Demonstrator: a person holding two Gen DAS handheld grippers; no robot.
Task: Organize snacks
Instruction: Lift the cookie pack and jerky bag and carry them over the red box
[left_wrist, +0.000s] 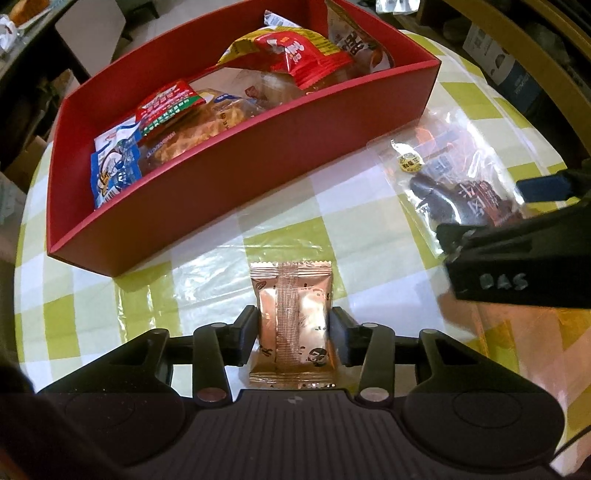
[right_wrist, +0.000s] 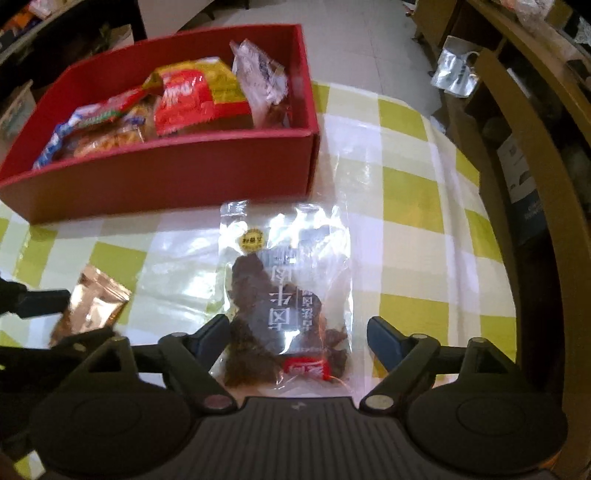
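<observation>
The left hand-held gripper (left_wrist: 293, 338) pinches a copper packet (left_wrist: 291, 325) by its two side edges, both pads touching the foil, the packet low over the checked counter (left_wrist: 184, 295) just in front of the red box (left_wrist: 221, 184). The right hand-held gripper (right_wrist: 295, 341) is spread wide around a clear bag (right_wrist: 288, 295) of dark dried pieces lying flat on the counter; its fingers stand beside the bag without clamping it.

Risks, as I judge them: the packet is slick and puffy, held only at the edges, so it could squirt out or twist on the way over the box wall. The clear bag is thin and limp; closing on it may catch only film and let the contents sag or slide free. The box already holds a heap of snacks (left_wrist: 288, 59), so a careless drop could leave a packet perched on the rim. The two grippers sit near each other, and both heading for the box at once could make them collide
</observation>
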